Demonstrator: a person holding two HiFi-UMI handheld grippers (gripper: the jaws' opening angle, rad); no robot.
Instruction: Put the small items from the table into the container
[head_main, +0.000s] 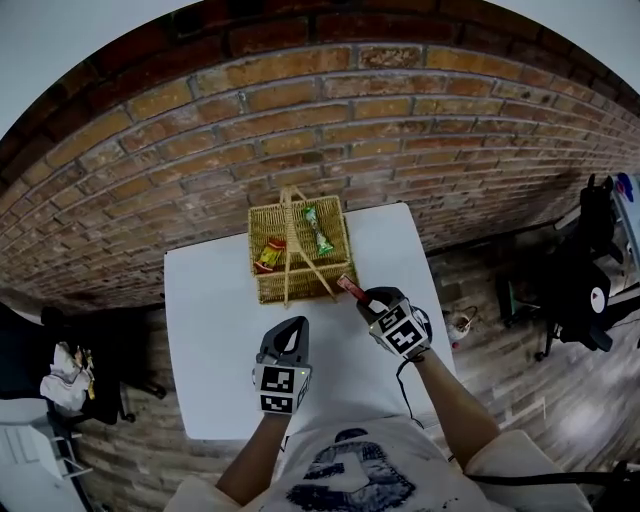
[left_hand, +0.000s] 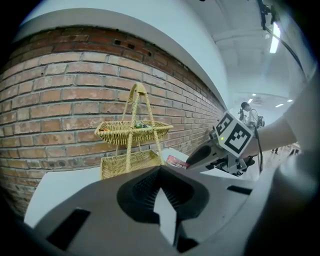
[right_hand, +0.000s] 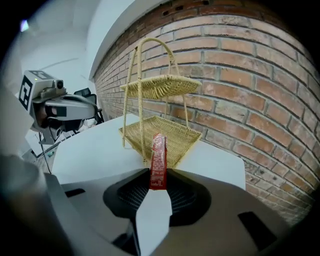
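**Two hand-held tools at a two-tier basket, one carrying a red packet**

Nearest the viewer, the left tool (head_main: 287, 328) hangs over the white tabletop (head_main: 210, 340). Its jaws are pressed together with nothing between them, as the left gripper view (left_hand: 160, 170) shows. It points toward the basket but stands apart from it.

To its right and a little farther on, the right tool (head_main: 363, 298) is clamped on a narrow red packet (head_main: 347, 287). In the right gripper view (right_hand: 159, 181) the packet (right_hand: 158, 160) stands on edge between the jaws, with its upper end sticking out past them. The packet is off the tabletop and just beside the near right corner of the basket's lower tray (right_hand: 165, 132). Whether it touches the wicker cannot be told.

Beyond both tools, at the far edge of the tabletop, stands the wicker basket (head_main: 300, 285), two trays under one arched handle. Its upper tray (left_hand: 112, 131) holds a green packet (head_main: 318, 230) and a red-and-yellow packet (head_main: 268, 255).

Behind the basket rises a brick wall (head_main: 300, 120).
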